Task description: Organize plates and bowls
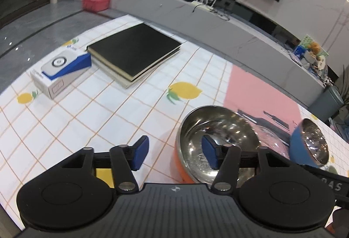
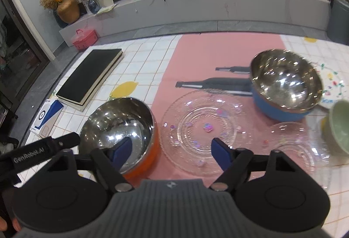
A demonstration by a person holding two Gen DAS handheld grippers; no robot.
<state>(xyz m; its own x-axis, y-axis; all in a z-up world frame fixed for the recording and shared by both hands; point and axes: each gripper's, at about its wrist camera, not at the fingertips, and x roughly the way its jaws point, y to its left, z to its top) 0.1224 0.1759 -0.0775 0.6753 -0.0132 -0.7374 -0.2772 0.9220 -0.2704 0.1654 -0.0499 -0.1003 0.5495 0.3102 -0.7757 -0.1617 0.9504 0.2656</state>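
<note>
The left gripper is matte black; two round black discs flank a ribbed dark-grey plate bearing a small round emblem; black link arms, pinned with silver rivets, carry blue finger pads; at 3 o'clock a black strap shows pale letters. The right gripper has the same build: ribbed grey plate, twin discs, silver pins, blue pads; at 9 o'clock a black strap reads "GenRobot.AI".
</note>
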